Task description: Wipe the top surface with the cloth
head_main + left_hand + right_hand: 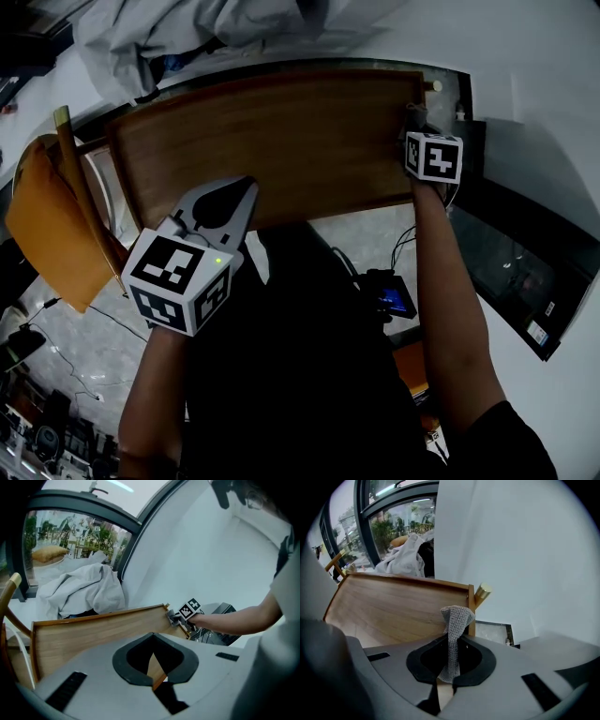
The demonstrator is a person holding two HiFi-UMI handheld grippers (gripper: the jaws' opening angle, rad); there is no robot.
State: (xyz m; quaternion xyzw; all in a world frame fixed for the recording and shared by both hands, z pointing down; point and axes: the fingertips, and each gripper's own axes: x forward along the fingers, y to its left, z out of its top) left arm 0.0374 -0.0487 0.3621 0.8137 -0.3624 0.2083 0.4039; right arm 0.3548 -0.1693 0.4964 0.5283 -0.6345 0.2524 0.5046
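Note:
The brown wooden tabletop (281,141) fills the middle of the head view. A strip of grey knitted cloth (456,618) stands up from my right gripper (456,638), which is shut on it. That gripper (414,120) holds the cloth at the top's far right corner, beside a brass knob (482,592). My left gripper (246,187) hovers over the near edge of the top, left of centre, shut with nothing in it. In the left gripper view the jaws (153,635) meet, with the table's edge (93,634) showing through the hole behind them, and the right gripper (176,617) at the far corner.
A wooden chair with an orange cushion (52,225) stands close on the left of the table. A heap of white fabric (187,37) lies beyond the far edge. A white wall runs along the right, with black flat items (525,272) at its foot. A small lit device (394,298) and cables lie on the floor.

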